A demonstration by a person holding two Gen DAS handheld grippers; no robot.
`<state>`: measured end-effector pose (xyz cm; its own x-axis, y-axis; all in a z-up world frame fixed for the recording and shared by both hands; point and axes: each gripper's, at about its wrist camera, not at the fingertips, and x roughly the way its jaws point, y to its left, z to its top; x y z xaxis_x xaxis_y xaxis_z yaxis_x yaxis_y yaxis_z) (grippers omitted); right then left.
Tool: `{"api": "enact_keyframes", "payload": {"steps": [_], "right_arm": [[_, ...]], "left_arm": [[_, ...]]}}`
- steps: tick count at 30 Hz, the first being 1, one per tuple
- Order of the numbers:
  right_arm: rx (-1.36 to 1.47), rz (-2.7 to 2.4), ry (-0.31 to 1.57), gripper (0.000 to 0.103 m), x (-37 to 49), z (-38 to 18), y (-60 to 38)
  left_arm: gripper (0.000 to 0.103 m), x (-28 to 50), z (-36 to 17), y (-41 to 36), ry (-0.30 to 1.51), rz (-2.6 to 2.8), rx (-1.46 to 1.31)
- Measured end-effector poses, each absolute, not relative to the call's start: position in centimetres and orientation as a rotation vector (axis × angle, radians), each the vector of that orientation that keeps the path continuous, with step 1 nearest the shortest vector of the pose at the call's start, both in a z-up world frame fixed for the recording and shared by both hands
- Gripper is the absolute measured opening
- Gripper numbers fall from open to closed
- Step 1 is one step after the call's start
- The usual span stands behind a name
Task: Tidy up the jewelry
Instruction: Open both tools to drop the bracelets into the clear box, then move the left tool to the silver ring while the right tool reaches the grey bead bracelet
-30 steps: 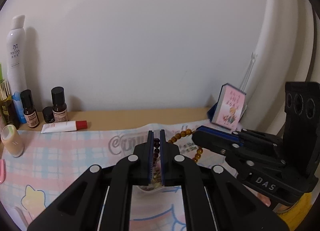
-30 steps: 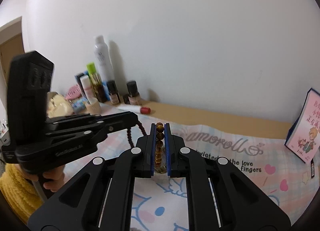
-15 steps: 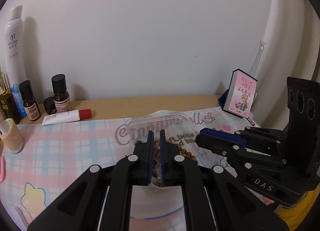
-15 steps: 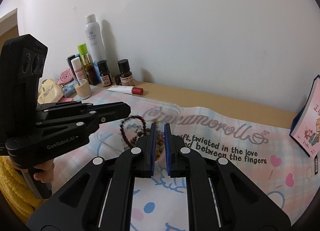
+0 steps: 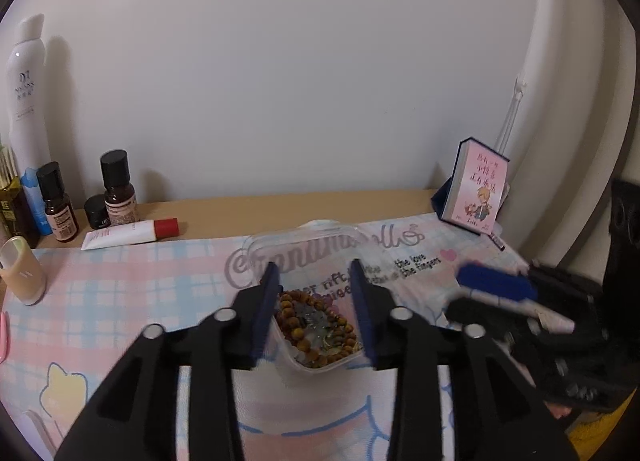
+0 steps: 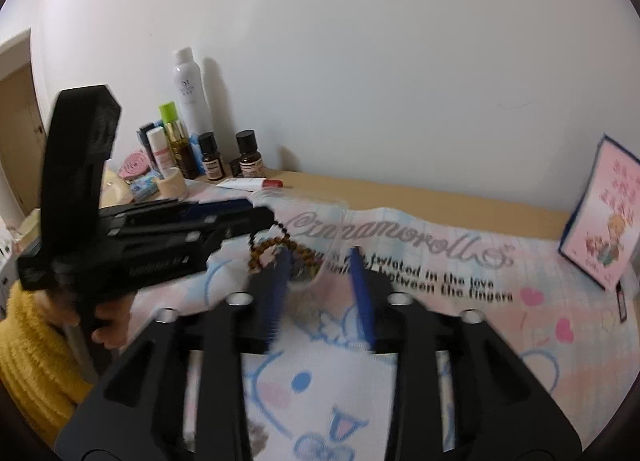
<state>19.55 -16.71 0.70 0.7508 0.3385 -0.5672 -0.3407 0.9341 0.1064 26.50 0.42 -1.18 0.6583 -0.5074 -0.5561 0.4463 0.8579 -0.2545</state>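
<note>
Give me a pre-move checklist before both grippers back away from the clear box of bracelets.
1. Left gripper jaws opening, nothing pinched: ok.
2. Right gripper jaws opening, nothing pinched: ok.
3. Bead bracelets inside the clear box: ok in the left wrist view.
4. Dark bead strand free of the left gripper's tip: cannot tell, blurred.
5. Box resting flat on the mat: ok.
6. Lid for the box within reach: cannot tell.

Both tongs (image 5: 314, 313) (image 6: 320, 293) opening — seemingly empty
</note>
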Motion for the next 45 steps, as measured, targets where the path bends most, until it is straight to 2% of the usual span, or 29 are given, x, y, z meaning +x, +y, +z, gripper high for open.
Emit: {"api": "enact_keyframes", "payload": {"steps": [2, 4, 13, 30, 38, 42, 45], "right_arm": [[-0.002, 0.384, 0.637, 0.035, 18.2, 0.3, -17.0], [0.007, 0.389, 0.644, 0.035, 17.1, 0.1, -17.3], [-0.009, 0.445, 0.696, 0.037, 13.8, -1.3, -16.9], [-0.062, 0.449, 0.805, 0.035, 12.6, -4.5, -15.2], [-0.103, 0.424, 0.835, 0.035, 12.6, -5.6, -14.6], [-0.136, 0.413, 0.837, 0.034, 12.6, -5.7, -14.2], [-0.154, 0.408, 0.846, 0.029, 12.7, -5.7, -13.8]], "left_arm": [[0.045, 25.9, -0.4, 0.7, 0.633, -0.552, -0.104], [0.054, 25.0, 0.4, 0.9, 0.605, -0.555, -0.101], [0.063, 20.4, 1.5, 1.0, 0.574, -0.571, -0.006], [0.064, 14.4, -3.9, 3.2, 0.707, -0.589, 0.091], [0.064, 13.9, -5.6, 3.1, 0.759, -0.601, 0.161], [0.057, 13.8, -6.0, 2.7, 0.796, -0.617, 0.185], [0.053, 14.0, -6.1, 2.6, 0.824, -0.618, 0.187]]}}
